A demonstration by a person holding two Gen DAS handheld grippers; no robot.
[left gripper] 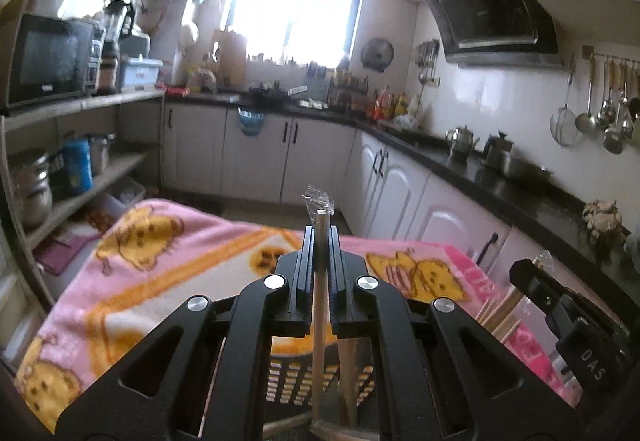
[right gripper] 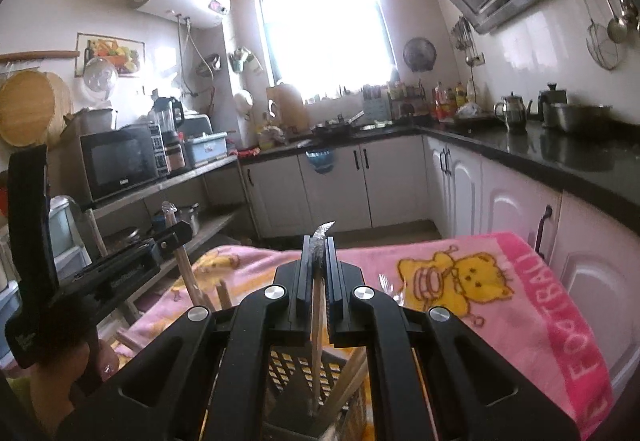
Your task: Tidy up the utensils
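Standing over the pink blanket (right gripper: 520,293), both grippers were clamped on wrapped wooden sticks above the black slotted holder (left gripper: 304,373); the left gripper (left gripper: 321,237) had its jaws drawn nearly together on a chopstick (left gripper: 318,321) whose plastic-tipped end poked out past the fingertips, and the right gripper (right gripper: 318,247) was likewise pinched tight on a thinner stick (right gripper: 316,341) with a crinkled wrapper at its top. Each stick ran down between the fingers toward the holder, where other pale sticks already leaned; whether the lower ends had touched the bottom I could not tell. The step looked like dropping both pieces into the holder; doing it well would mean keeping each stick upright, lowering it until it was well inside the walls, and only then easing the jaws apart; letting go too high might send one tipping onto the blanket beside the clear forks (right gripper: 390,287).
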